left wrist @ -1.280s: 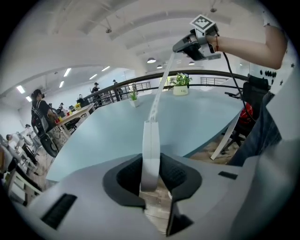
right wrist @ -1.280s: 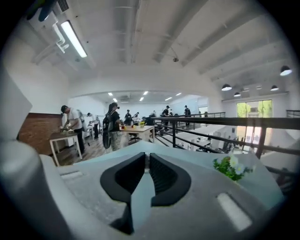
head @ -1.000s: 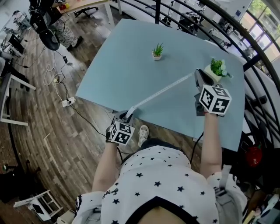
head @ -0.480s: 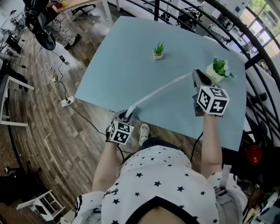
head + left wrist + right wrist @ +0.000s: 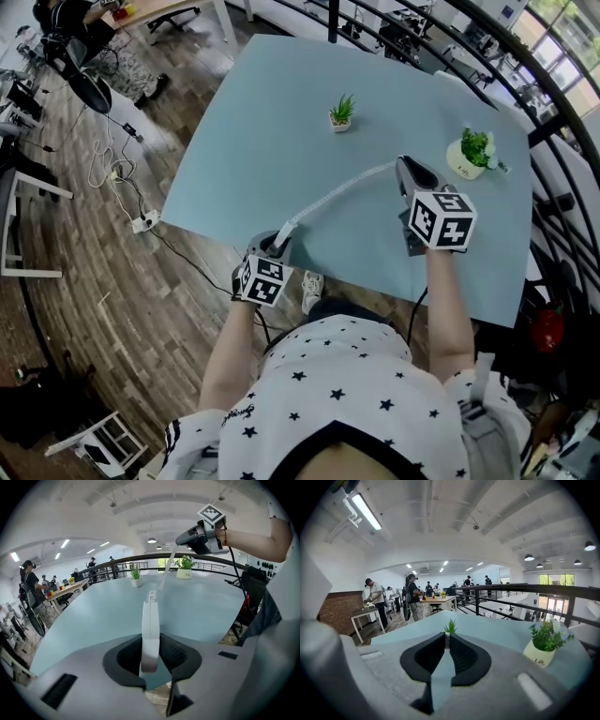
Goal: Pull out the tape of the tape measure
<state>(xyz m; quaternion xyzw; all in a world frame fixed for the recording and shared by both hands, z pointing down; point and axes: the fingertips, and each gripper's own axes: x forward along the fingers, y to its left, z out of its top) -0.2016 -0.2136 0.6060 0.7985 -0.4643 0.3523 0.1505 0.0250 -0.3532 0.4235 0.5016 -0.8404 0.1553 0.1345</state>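
The white tape measure case [image 5: 150,629] stands on edge between the ribbed black pads of the left gripper [image 5: 275,246]. Its flat faces are pressed by the two jaws, which are clamped on it, and its narrow rounded rim faces the camera. It is a smooth, slim plastic disc with a seam running down the middle of the rim, and it sits at the near-left edge of the matte light blue table top [image 5: 253,122]. From its far end the thin pale measuring tape [image 5: 337,194] comes out, with small dark printed figures near the mouth. The tape's long axis runs diagonally across the near part of the table, up and to the right in the head view, in a slightly bowed line raised off the surface. It ends at the right gripper [image 5: 447,639], whose jaws are nearly together and pinch the tape's tip between their tips. Beyond the tape stand a spiky green plant in a small white pot [image 5: 341,112] and a leafy green plant in a round cream pot [image 5: 472,152], well apart from each other.
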